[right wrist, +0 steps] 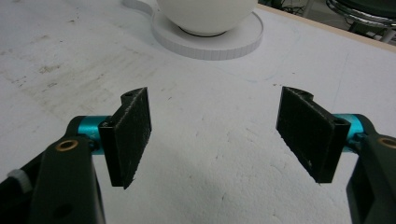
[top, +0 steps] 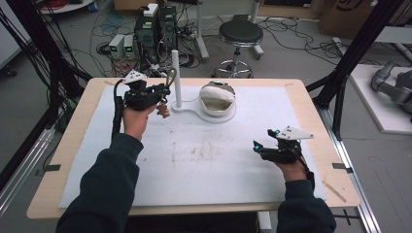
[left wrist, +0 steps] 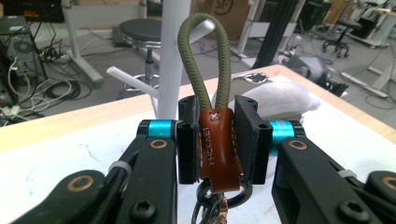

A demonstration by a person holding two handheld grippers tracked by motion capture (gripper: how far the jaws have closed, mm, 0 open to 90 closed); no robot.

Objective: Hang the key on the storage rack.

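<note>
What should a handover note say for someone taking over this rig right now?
Left tool: shut on the keychain's brown leather tab, green cord loop upward, close in front of the white peg stand.
Right tool: open, holding nothing, low over the white mat.
Bowl sits on the stand's round base.
Done: keychain picked up and brought to the stand.
Left: probably hook the loop over a peg, then release.

Brown leather keychain [left wrist: 218, 149] with upright green cord loop, clamped between tongs.
</note>
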